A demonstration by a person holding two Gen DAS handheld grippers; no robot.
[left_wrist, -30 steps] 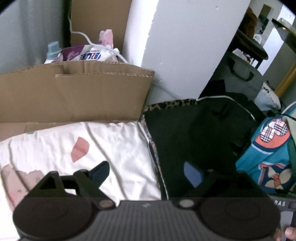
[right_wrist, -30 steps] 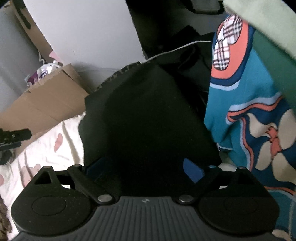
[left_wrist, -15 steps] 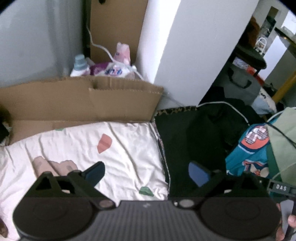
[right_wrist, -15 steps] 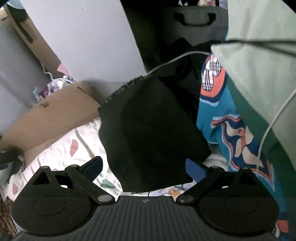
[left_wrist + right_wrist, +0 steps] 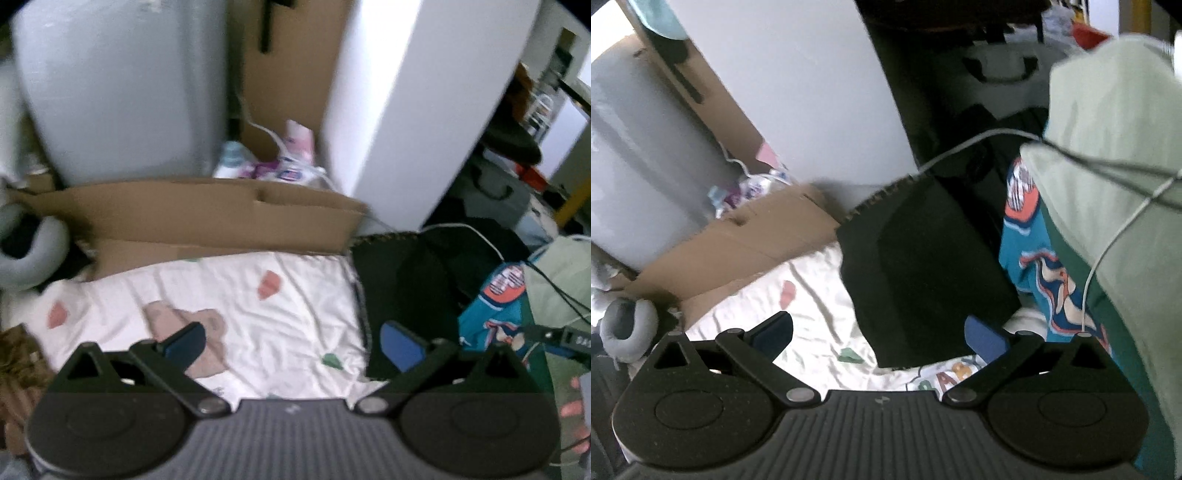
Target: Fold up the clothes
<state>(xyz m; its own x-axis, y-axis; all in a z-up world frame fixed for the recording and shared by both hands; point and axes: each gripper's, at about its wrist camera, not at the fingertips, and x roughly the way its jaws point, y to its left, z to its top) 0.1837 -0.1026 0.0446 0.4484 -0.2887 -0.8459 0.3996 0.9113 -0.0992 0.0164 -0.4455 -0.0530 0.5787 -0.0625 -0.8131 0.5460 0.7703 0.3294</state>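
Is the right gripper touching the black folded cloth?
Apart. The right wrist view shows the right gripper open and empty above the black folded cloth.

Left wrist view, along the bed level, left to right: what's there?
Gray neck pillow → white patterned sheet → folded black garment → teal printed garment → pale green fabric. Both the left gripper and right gripper are open, holding nothing.

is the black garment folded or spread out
Folded: the black garment lies as a compact rectangle with straight edges on the white printed sheet, neither gripper touching it.
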